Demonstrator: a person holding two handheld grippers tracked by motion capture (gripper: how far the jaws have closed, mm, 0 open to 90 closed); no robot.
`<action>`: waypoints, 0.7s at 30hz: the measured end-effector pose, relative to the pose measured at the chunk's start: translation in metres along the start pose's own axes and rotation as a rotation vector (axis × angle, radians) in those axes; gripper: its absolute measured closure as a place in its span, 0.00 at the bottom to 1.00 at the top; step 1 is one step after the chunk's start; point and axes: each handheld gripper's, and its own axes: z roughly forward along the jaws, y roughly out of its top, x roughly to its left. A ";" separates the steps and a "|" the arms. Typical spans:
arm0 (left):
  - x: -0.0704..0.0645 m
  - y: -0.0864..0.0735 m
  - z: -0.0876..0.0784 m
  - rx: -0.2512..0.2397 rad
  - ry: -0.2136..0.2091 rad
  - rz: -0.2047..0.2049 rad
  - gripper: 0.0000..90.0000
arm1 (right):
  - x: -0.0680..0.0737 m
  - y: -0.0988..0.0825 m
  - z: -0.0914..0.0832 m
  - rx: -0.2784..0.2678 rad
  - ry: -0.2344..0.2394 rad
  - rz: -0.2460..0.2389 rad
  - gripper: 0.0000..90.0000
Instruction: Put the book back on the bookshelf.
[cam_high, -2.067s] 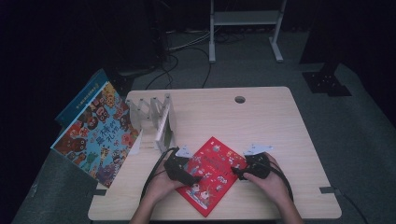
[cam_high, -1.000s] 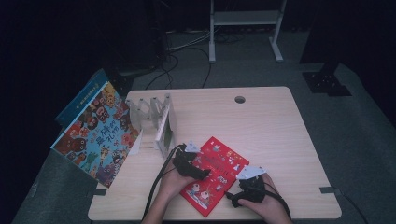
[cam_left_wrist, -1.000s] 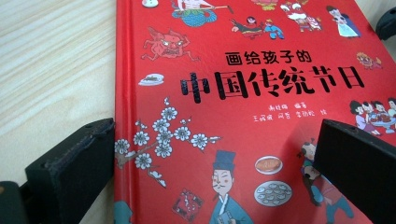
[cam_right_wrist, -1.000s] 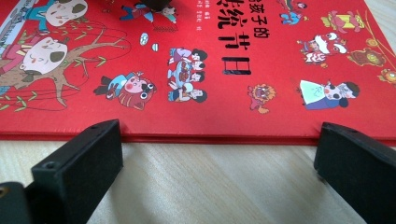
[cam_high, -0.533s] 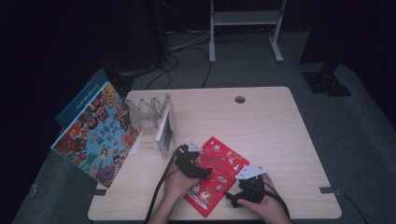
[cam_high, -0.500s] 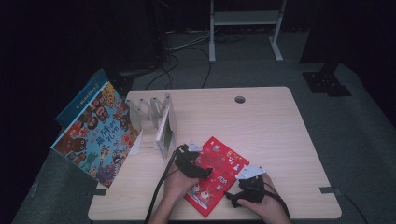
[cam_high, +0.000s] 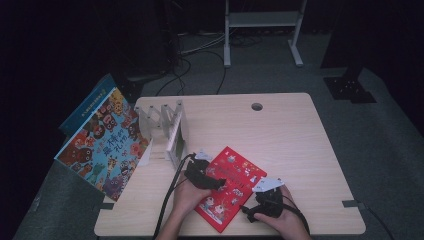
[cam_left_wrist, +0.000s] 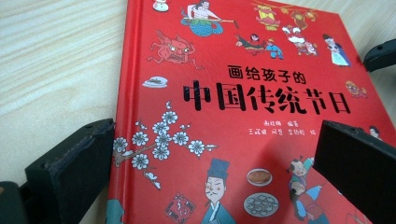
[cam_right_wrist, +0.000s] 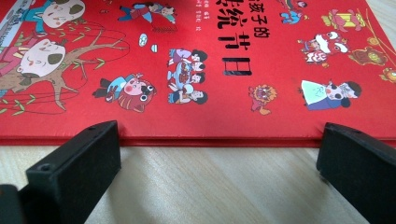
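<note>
A red picture book (cam_high: 227, 187) lies flat and askew on the table near its front edge. Its cover with black Chinese title shows close up as the red book (cam_left_wrist: 243, 107) and the red book (cam_right_wrist: 210, 60). My left gripper (cam_high: 206, 178) rests over the book's left part, jaws wide apart with the cover between them; the left gripper (cam_left_wrist: 215, 172) is open. My right gripper (cam_high: 256, 210) sits at the book's lower right edge. The right gripper (cam_right_wrist: 219, 161) stands open, facing the book's edge just above bare wood.
A white slotted book rack (cam_high: 165, 127) stands at the table's left, with one pale book in it. A large colourful picture book (cam_high: 102, 142) leans off the table's left edge. A cable hole (cam_high: 257, 106) sits near the back edge of the wooden table (cam_high: 280, 135).
Over two seconds my right gripper has moved from the book's right corner down toward the front edge. My left gripper shifted slightly onto the book. In the last half second nothing moved.
</note>
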 end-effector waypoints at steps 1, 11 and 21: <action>0.000 0.000 -0.001 0.002 -0.005 -0.001 0.00 | 0.000 0.000 0.000 0.000 0.001 -0.001 0.00; 0.000 0.010 -0.015 -0.015 -0.046 0.012 0.00 | -0.001 0.000 0.000 0.001 0.003 -0.004 0.00; -0.003 0.027 -0.038 -0.010 -0.115 0.043 0.00 | -0.001 -0.001 -0.001 0.000 0.007 -0.006 0.00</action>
